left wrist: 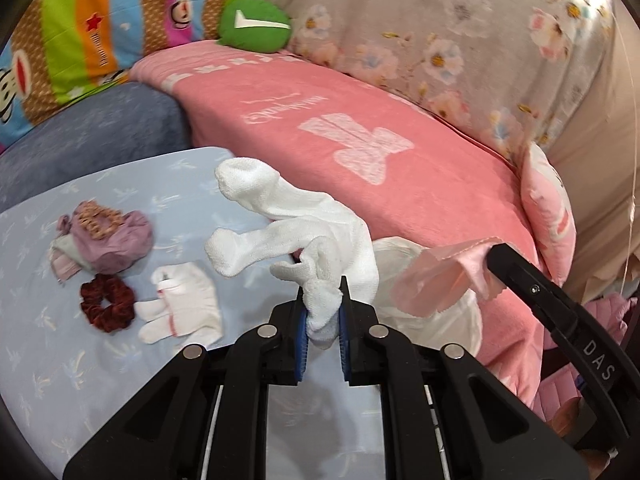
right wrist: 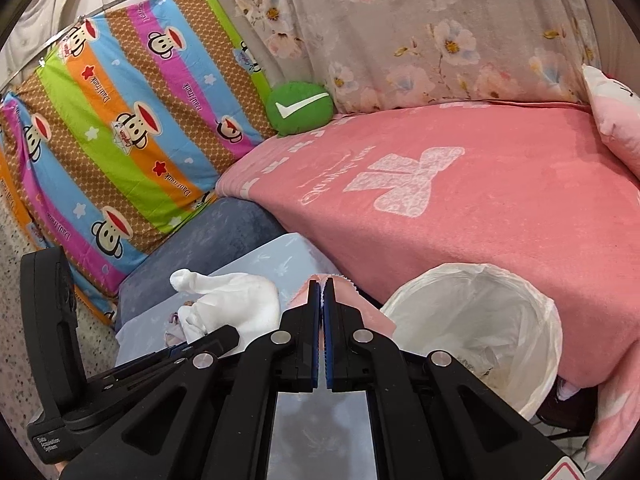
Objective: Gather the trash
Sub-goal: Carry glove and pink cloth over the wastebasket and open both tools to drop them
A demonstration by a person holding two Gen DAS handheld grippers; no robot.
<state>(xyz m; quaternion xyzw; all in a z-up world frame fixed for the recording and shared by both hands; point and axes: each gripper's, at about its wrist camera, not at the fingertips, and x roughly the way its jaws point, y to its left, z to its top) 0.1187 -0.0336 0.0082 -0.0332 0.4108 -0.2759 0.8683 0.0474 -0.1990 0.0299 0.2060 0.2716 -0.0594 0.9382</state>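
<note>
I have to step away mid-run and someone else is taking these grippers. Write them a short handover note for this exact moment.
Left gripper: shut on a white sock, which is lifted off the blue sheet.
Right gripper: shut on a thin pink cloth.
Bin: the white-lined trash bin stands beside the pink blanket, right of the right gripper; some bits already lie in it.
Done: both pieces picked up.
Left: neither is in the bin yet. Still on the sheet: a small white sock, a dark red scrunchie and a mauve fabric bundle.

A home bedroom: pink blanket [right wrist: 460, 216] on a bed, cartoon-print pillow [right wrist: 120, 152], floral curtain [right wrist: 420, 28].
</note>
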